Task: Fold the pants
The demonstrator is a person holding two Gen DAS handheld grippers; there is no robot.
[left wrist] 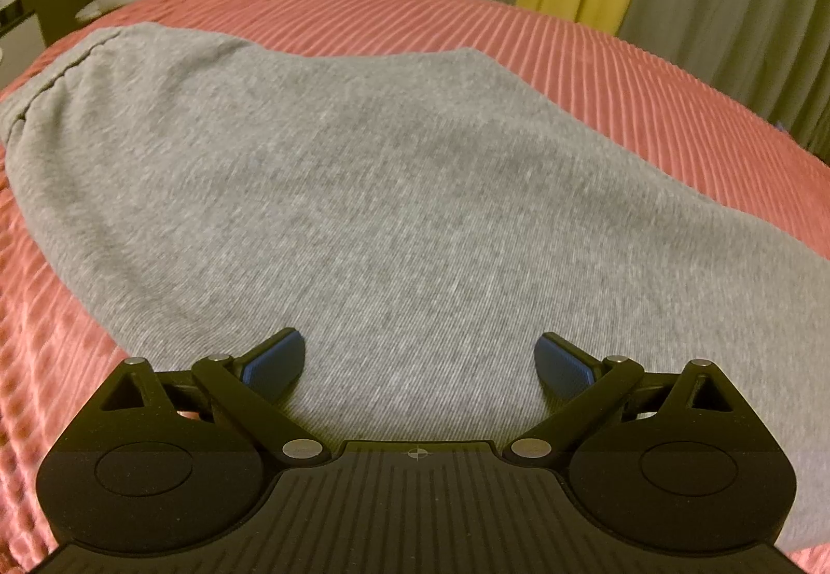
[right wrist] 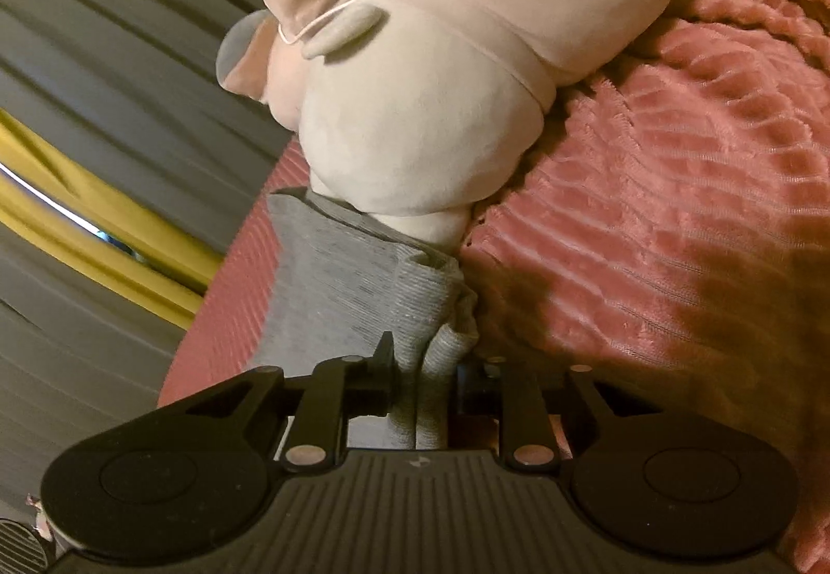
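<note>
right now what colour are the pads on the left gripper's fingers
Blue pads on black arms, clearest in the left wrist view.

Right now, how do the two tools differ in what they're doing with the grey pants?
The left tool is open, its blue pads spread apart over flat cloth, gripping nothing; the right tool is shut on a bunched fold of the grey pants. The left faces smooth fabric; the right faces a plush toy. Both are over the pink bedspread.

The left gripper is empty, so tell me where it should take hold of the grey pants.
Grip the grey pants at the hemmed far-left edge, coming in from the left over the pink bedspread. The cloth below the open left gripper lies flat; only an edge offers a fold to pinch.
</note>
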